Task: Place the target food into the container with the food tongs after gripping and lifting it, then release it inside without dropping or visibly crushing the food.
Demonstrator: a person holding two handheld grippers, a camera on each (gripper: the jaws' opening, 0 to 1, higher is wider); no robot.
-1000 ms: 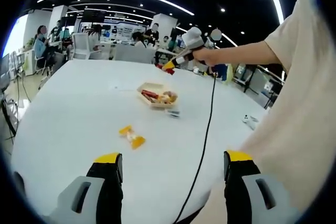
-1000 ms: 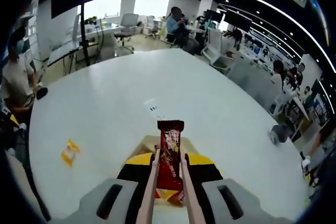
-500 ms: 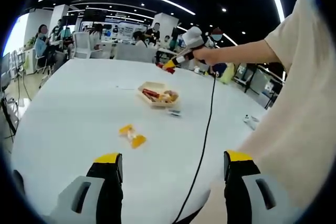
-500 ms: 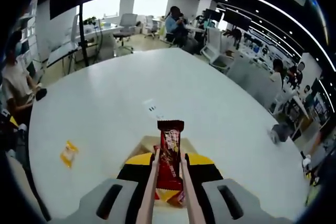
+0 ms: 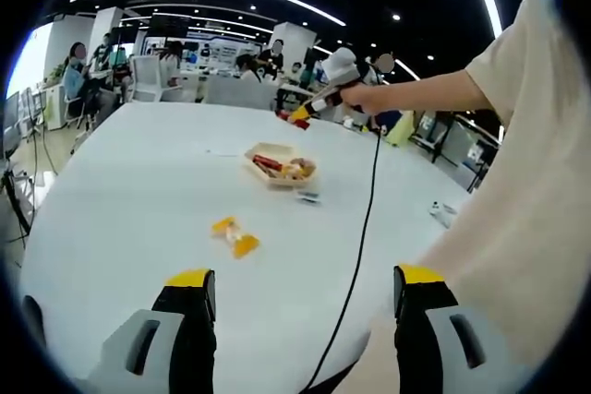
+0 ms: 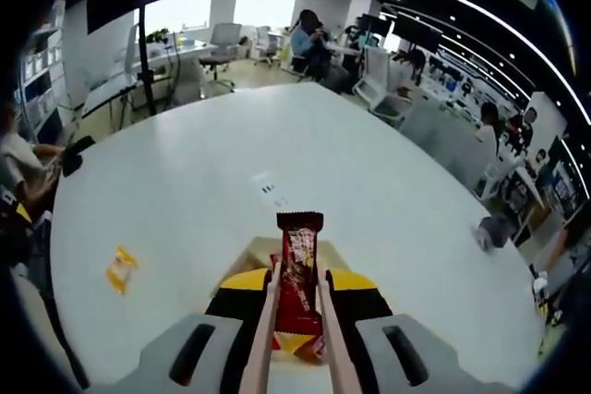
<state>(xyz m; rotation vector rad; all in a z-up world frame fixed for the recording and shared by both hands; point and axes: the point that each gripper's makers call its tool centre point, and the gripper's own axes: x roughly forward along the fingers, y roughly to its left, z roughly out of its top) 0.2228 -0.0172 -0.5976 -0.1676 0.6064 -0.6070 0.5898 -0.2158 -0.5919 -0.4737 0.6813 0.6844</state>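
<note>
In the right gripper view my right gripper (image 6: 297, 285) is shut on pale food tongs (image 6: 266, 320). The tongs pinch a red snack packet (image 6: 299, 260) that stands upright between their arms. Just beneath it lies the beige container (image 6: 258, 250), mostly hidden by the jaws. The left gripper view shows that same right gripper (image 5: 325, 99) held high in a person's hand, above and behind the open container (image 5: 280, 168), which holds several food items. My left gripper (image 5: 305, 297) hangs open and empty over the near table edge.
A yellow packet (image 5: 233, 236) lies on the white table (image 5: 120, 191) in front of the container, also visible as a yellow packet (image 6: 121, 268). A small wrapper (image 5: 307, 197) lies beside the container. A black cable (image 5: 362, 228) hangs from the right gripper. People and chairs surround the far edge.
</note>
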